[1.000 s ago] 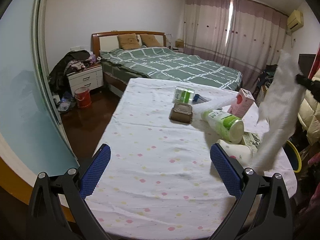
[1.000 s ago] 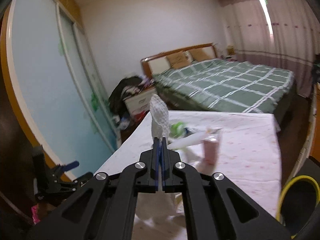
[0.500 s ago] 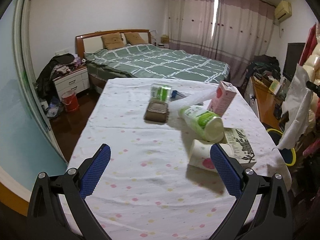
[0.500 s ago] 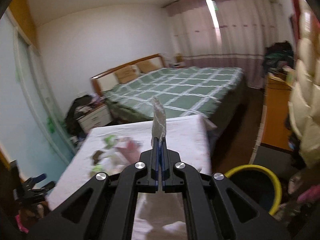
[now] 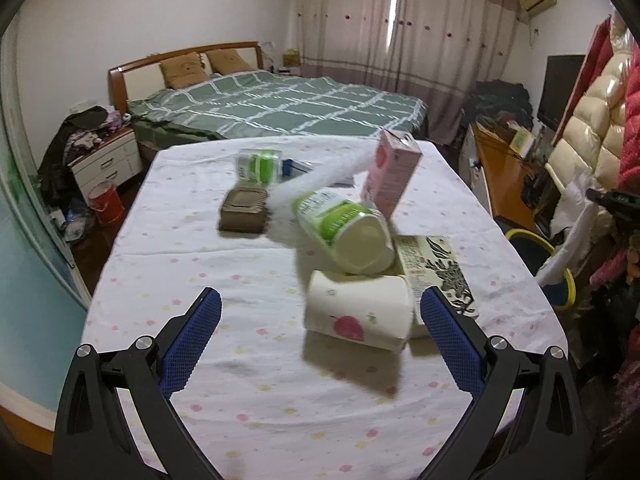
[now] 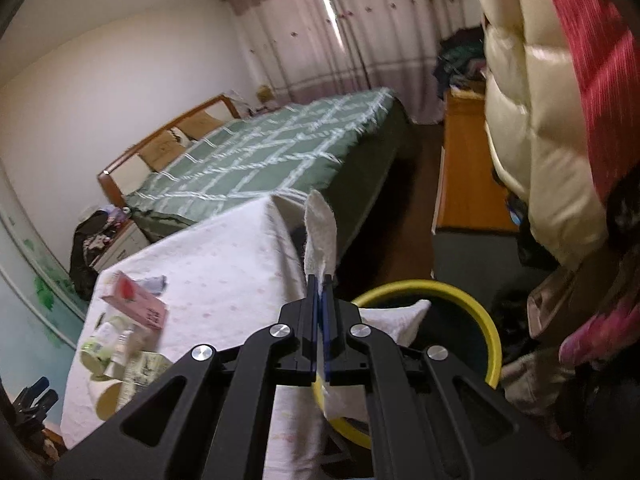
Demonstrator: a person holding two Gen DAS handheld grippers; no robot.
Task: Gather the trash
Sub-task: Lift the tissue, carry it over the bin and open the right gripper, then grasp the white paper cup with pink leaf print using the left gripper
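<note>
The right gripper [image 6: 320,280] is pressed together on a white paper towel [image 6: 320,232], one end sticking up past the fingertips and the rest hanging down into the mouth of the yellow-rimmed bin [image 6: 494,344] on the floor just off the right edge of the table [image 5: 248,360]. From the left wrist view that same towel [image 5: 572,216] dangles at the far right above the bin [image 5: 568,284]. The left gripper [image 5: 318,336] is spread wide and holds nothing, hovering over the near part of the spotted tablecloth. Between its fingers and a little beyond lies a white paper cup [image 5: 360,308] on its side, touching a green-labelled bottle [image 5: 344,228]. A pink carton [image 5: 390,172] stands behind, a brown box [image 5: 244,210] to the left.
</note>
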